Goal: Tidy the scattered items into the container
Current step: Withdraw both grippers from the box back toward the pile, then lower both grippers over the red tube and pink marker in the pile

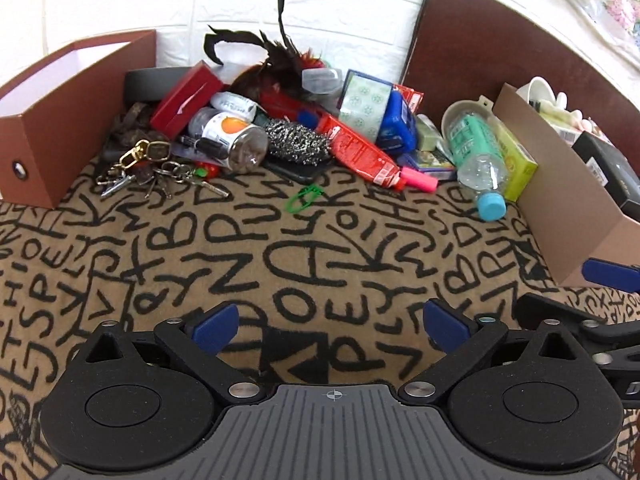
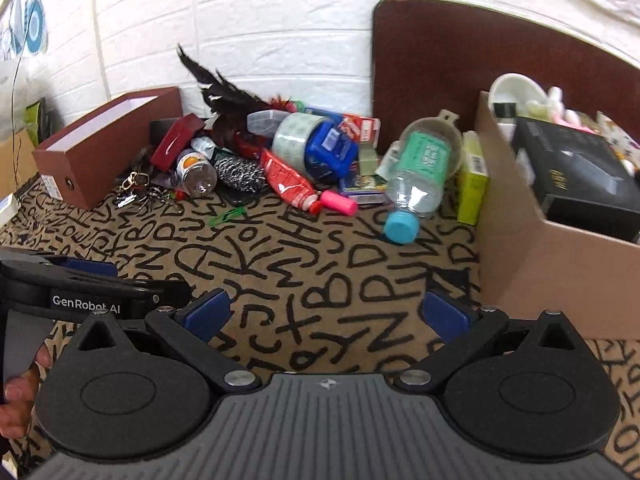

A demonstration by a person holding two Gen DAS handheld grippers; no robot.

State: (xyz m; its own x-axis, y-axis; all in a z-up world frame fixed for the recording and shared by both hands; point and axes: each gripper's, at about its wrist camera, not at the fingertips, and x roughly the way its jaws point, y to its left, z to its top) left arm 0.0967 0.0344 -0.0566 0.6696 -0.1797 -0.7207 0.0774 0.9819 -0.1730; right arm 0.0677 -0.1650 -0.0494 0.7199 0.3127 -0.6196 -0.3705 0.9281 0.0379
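A pile of scattered items lies against the white wall: a water bottle with a blue cap point(image 1: 478, 160) point(image 2: 416, 172), a red tube point(image 1: 356, 148) point(image 2: 286, 180), a pink highlighter point(image 1: 420, 179) point(image 2: 340, 202), a tape roll in a blue dispenser point(image 1: 372, 108) point(image 2: 316, 140), a steel scourer point(image 1: 298, 140) point(image 2: 240, 172), keys point(image 1: 140, 172) point(image 2: 140, 192), a small jar point(image 1: 232, 136) and a green clip point(image 1: 306, 198) point(image 2: 228, 214). The cardboard box point(image 1: 560, 200) point(image 2: 540, 264) at right holds a black box point(image 2: 580, 172). My left gripper point(image 1: 330, 322) and right gripper point(image 2: 324, 312) are open, empty and well short of the pile.
A brown open box point(image 1: 60, 120) point(image 2: 100, 148) stands at left. A dark brown board point(image 1: 480, 40) point(image 2: 460, 60) leans on the wall behind the cardboard box. The lettered cloth point(image 1: 280, 260) covers the table. The left gripper's body shows in the right wrist view point(image 2: 88, 292).
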